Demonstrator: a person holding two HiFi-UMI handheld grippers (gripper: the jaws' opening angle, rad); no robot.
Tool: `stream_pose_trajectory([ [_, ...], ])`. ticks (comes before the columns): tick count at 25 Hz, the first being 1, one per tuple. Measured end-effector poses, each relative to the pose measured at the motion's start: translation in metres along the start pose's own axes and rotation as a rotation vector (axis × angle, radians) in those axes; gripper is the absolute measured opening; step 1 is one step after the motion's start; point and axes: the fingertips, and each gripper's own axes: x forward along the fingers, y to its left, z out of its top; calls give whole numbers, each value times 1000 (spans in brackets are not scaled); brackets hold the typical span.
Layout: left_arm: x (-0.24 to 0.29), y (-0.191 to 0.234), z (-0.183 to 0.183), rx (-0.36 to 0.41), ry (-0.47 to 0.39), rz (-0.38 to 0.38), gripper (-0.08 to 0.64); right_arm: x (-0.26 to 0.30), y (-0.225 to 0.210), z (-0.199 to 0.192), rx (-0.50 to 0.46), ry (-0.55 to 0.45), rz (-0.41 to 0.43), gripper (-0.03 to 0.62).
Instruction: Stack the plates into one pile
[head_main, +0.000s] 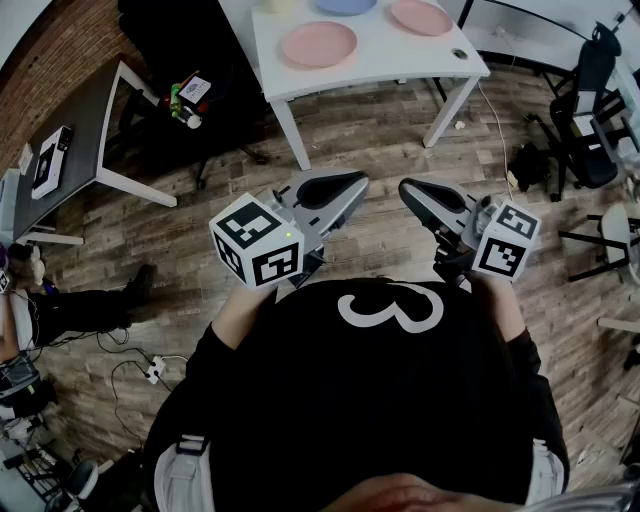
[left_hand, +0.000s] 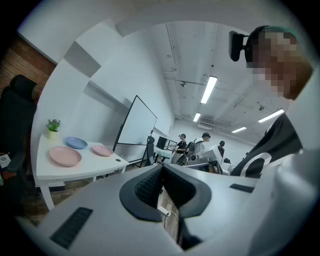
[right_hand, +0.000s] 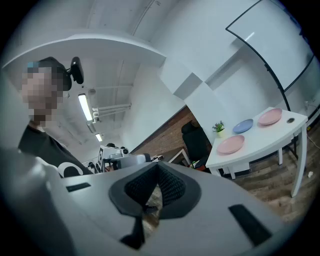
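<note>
Floor: one wood-plank floor (head_main: 380, 170) is shown beneath everything in the head view.
Table: one white rectangular table (head_main: 400, 65) is set at the top of the head view, well apart from both grippers.
Desk: one dark grey desk (head_main: 80, 120) is placed along the left side.
Person: one person in a black top (head_main: 390, 400) with a white figure on it is seen from above.
Grippers: two are counted, held side by side above the floor. The left gripper (head_main: 352, 185) and the right gripper (head_main: 410, 190) are each pressed closed, with nothing held between the pads.
Marker cubes: two are counted, one on each gripper.
Plates: three round plates are counted, all lying on the white table, apart from one another and unstacked. A pink plate (head_main: 319, 44) is nearest the front edge, a second pink plate (head_main: 421, 16) lies further right and back, and a blue plate (head_main: 346, 5) lies behind, between them.
Small things: one potted plant (left_hand: 53, 128) in a pale yellow pot stands at the table's back corner; one small dark round object (head_main: 459, 53) lies near the front right corner.
Cut off: the blue plate and the table's far edge are clipped by the top of the head view.
Hard to make out: the dark round object cannot be identified; distant standing people (left_hand: 182, 142) in the left gripper view are too small to be counted surely.
</note>
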Motion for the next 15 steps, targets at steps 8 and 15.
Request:
stream_pose_trajectory([
  [8, -34, 12, -8, -3, -12, 5, 15, 26, 16, -15, -1, -2, -2, 23],
  [15, -55, 20, -9, -22, -26, 16, 15, 38, 16, -21, 69, -22, -33, 25],
])
